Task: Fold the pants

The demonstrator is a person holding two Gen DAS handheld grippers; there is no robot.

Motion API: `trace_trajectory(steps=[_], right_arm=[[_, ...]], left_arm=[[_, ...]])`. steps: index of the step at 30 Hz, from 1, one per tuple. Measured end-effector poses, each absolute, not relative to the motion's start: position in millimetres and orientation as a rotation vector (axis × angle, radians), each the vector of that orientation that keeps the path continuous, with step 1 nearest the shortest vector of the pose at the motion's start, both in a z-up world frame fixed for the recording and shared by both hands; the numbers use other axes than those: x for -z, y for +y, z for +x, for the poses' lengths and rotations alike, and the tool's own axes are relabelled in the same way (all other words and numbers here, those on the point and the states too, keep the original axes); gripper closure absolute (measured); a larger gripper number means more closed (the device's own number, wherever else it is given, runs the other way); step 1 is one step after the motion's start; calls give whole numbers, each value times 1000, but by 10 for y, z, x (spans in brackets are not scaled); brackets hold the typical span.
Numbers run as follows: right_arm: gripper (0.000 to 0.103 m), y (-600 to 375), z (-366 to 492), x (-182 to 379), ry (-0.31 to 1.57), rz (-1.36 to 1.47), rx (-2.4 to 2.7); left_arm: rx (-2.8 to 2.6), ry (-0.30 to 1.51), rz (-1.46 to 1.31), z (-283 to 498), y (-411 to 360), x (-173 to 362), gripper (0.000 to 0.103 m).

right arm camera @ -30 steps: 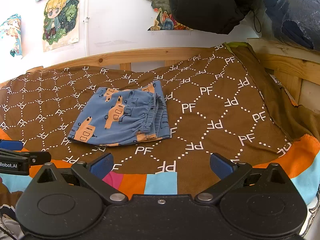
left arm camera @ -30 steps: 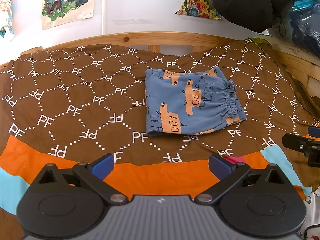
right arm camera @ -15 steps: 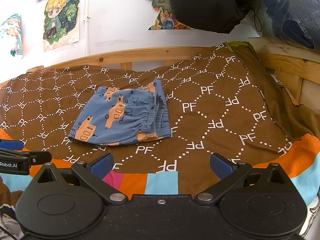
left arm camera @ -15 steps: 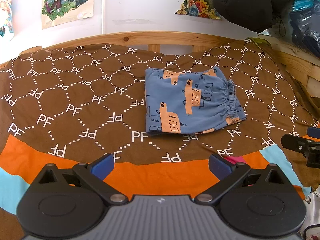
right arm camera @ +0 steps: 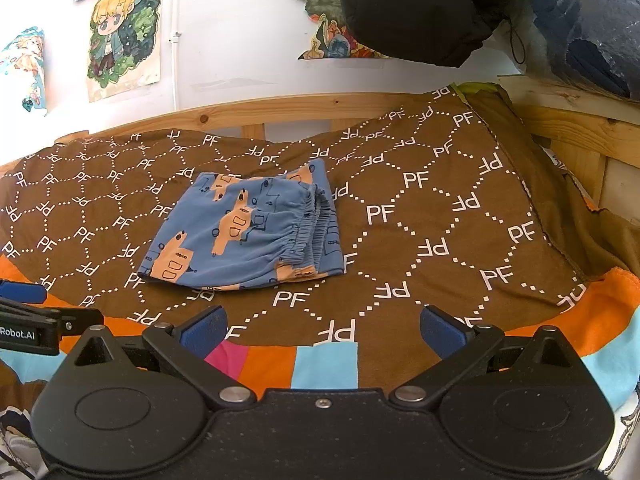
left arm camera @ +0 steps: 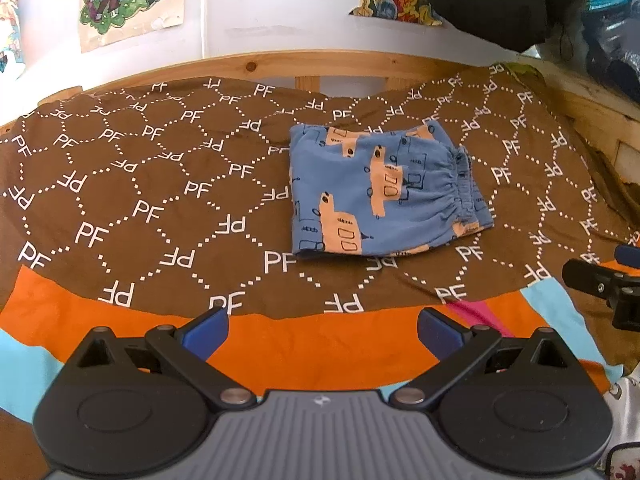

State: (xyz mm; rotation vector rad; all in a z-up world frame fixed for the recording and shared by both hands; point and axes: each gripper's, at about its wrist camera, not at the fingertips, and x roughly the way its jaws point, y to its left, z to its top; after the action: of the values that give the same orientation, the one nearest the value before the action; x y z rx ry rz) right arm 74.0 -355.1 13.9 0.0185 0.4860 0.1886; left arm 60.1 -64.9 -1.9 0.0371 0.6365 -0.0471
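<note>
The blue pants (left arm camera: 384, 192) with orange vehicle prints lie folded into a compact rectangle on the brown PF-patterned blanket (left arm camera: 152, 184), elastic waistband at the right. They also show in the right wrist view (right arm camera: 248, 236). My left gripper (left arm camera: 322, 330) is open and empty, held back near the blanket's orange border, well short of the pants. My right gripper (right arm camera: 322, 330) is open and empty, also back from the pants. The right gripper's finger shows at the left view's right edge (left arm camera: 600, 284), and the left gripper's finger shows at the right view's left edge (right arm camera: 36, 326).
A wooden bed frame (left arm camera: 320, 64) runs along the back and right side (right arm camera: 576, 128). A black garment (right arm camera: 420, 8) hangs over the back right corner beside a blue plastic bag (right arm camera: 592, 24). Posters (right arm camera: 124, 36) hang on the white wall.
Both grippers have drifted very slightly; the pants sit a touch higher in the right wrist view. Nothing was taken hold of or let go.
</note>
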Motion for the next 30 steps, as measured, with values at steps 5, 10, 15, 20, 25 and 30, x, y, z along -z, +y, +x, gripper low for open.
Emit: trace_trajectory(steps=[5, 10, 15, 20, 25, 30], right_arm=[[1, -3550, 741, -141, 485, 19, -188], [1, -3550, 741, -141, 486, 19, -188], [1, -3548, 741, -145, 486, 19, -187], [1, -3525, 730, -133, 487, 17, -187], [1, -3526, 732, -133, 488, 17, -187], [1, -3527, 732, -133, 488, 17, -188]], left_arm=[[27, 625, 67, 580, -675, 4, 0], [32, 632, 53, 587, -650, 0, 0], [31, 633, 53, 587, -647, 1, 0], [33, 631, 53, 582, -651, 3, 0], [30, 635, 52, 586, -651, 6, 0], [32, 646, 42, 588, -634, 20, 0]])
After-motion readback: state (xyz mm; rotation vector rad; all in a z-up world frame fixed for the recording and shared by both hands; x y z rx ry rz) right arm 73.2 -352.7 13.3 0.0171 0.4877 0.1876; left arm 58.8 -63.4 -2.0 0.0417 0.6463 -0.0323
